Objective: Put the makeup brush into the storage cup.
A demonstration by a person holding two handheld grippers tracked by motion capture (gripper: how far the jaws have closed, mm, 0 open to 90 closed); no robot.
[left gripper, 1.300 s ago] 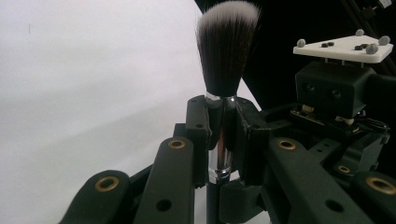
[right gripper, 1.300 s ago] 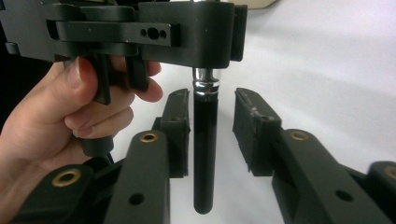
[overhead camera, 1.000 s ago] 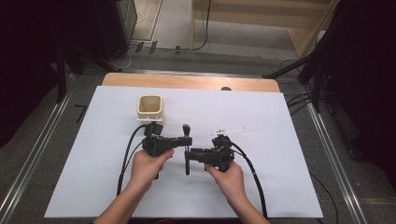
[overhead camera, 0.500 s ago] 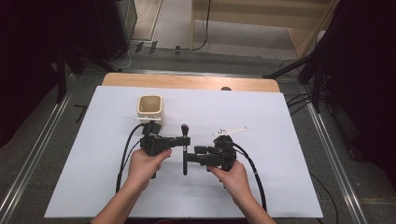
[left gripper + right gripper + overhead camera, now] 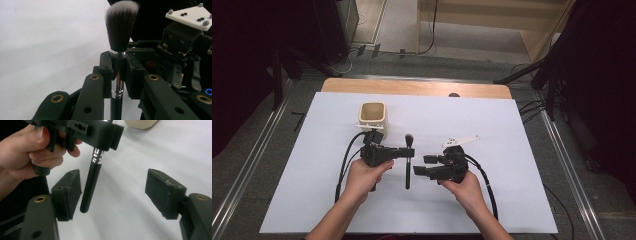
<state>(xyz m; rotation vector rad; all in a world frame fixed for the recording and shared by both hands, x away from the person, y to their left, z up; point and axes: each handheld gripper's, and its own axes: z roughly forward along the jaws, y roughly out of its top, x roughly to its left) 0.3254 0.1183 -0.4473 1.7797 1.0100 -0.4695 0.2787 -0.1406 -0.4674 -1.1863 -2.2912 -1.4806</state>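
A black make-up brush with a silver ferrule and white-tipped bristles hangs over the white sheet. My left gripper is shut on the ferrule, its pads pressing both sides. My right gripper faces it from the right; its jaws have just been opening. The brush's black handle stands between them, close to the left pad and far from the right pad; neither pad presses on it.
A cream square cup stands upright behind the left gripper, and its base shows past the brush. A white sheet covers the table. A small white strip lies behind the right gripper. Cables trail back from both grippers.
The right gripper's jaws have spread apart and let go of the brush handle. The left gripper keeps its hold on the brush, and neither hand has shifted noticeably.
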